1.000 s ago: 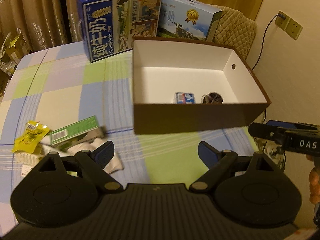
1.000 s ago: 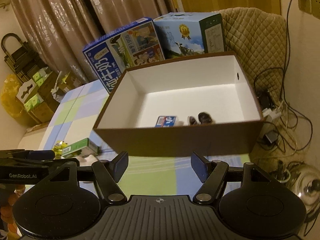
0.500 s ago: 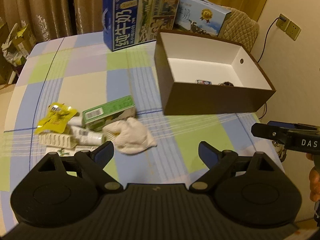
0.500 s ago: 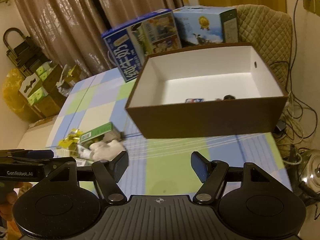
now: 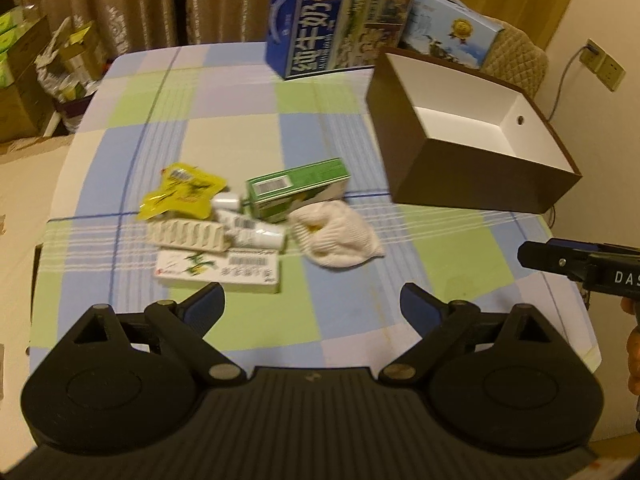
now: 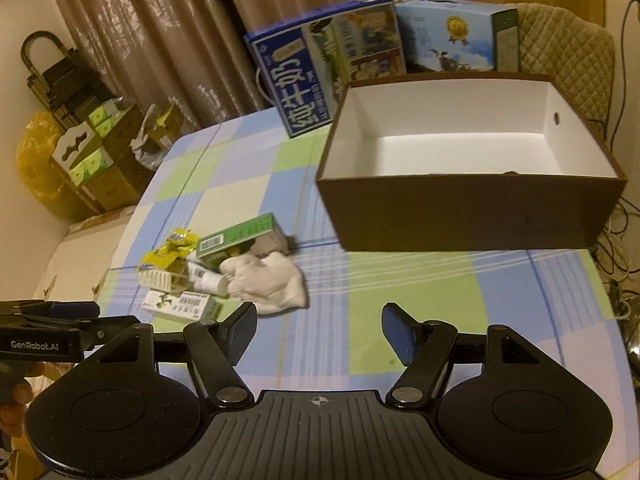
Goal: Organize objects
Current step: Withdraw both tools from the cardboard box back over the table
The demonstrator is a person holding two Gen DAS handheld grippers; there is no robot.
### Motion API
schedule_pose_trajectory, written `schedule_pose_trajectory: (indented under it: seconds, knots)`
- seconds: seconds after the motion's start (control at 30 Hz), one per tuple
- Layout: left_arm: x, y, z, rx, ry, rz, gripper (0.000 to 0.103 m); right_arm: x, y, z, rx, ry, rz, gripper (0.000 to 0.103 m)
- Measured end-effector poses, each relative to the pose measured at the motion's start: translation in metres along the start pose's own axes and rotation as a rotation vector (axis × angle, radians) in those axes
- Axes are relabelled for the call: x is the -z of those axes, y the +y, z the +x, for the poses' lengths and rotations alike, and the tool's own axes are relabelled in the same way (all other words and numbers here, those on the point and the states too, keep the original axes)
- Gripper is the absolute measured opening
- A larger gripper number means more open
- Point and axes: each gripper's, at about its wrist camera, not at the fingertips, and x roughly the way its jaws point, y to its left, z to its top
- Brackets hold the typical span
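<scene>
Pulling back from the box, we have swung left since a second ago, and the whole pile now sits in the left wrist view where only its edge showed before.

Nearest to us, our left gripper hangs over the checked cloth with jaws spread wide and nothing between them. Our right gripper is just as wide and just as empty; its tip pokes into the left view, right of the pile.

Next out, the pile, well left of the box. Closest is a white carton, with a blister strip and a white tube touching it behind. Right of those lies a crumpled white cloth, the piece nearest the box. Behind it, a green carton rests partly on the tube, and a yellow sachet lies at the pile's far left.

Further on, the brown box stands open, white inside; whatever is in it is hidden by the near wall.

Beyond the box stand a blue milk case and, to its right, a lighter case. Curtains close the back.
</scene>
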Motion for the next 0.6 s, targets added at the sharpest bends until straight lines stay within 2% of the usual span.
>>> schedule_pose_trajectory:
  seconds: [0.3,0.6]
  knots:
    - [0.011,0.043,-0.001,-0.046,0.017,-0.066,0.093,0.002,0.024,0.025,-0.019,0.044,-0.031,0.067]
    - [0.017,0.062,0.004,-0.059,0.001,-0.092,0.093,0.009,0.034,0.049,-0.029,0.078,-0.047,0.067]
